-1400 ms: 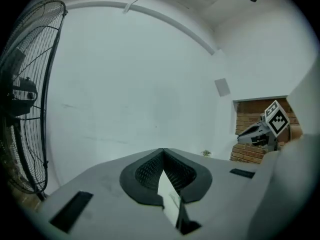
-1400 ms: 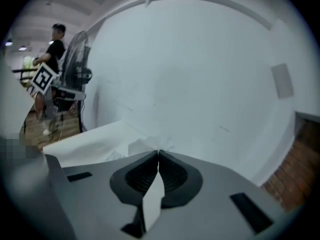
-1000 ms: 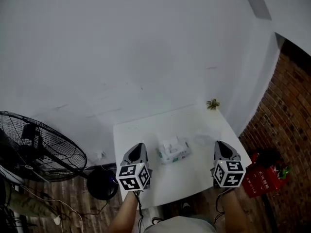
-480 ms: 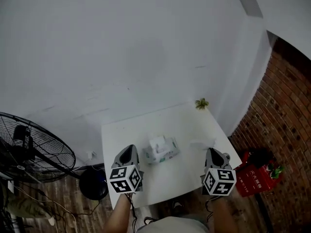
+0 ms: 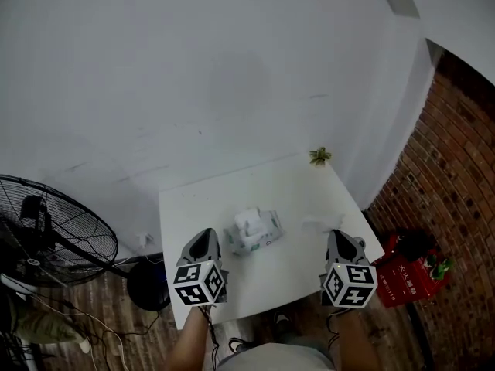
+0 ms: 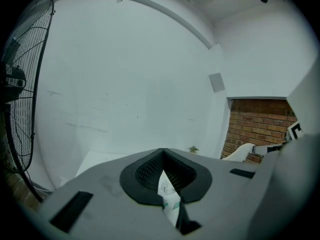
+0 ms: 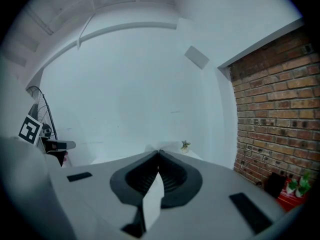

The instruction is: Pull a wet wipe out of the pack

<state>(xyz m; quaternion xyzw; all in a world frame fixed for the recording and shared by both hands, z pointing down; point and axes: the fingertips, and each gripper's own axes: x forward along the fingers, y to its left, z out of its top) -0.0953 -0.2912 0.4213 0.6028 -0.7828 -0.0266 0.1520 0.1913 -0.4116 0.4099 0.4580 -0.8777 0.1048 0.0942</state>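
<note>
Jaws together and empty, the left hand-held gripper (image 5: 207,238) and right hand-held gripper (image 5: 340,239) wait near the pack (image 5: 257,236) mid-desk (image 5: 302,195), its raised wipe (image 5: 248,219), likely soft, damp and light, the spot to pinch.

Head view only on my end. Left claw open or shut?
Observer: Shut. The left claw has its tips touching, with nothing pinched.
Operator: Right one?
Observer: The right claw is shut too, tips together, nothing pinched.
Operator: Left lined up on anything?
Observer: Yes. The pack shows through the gap below its tips, ahead of it.
</note>
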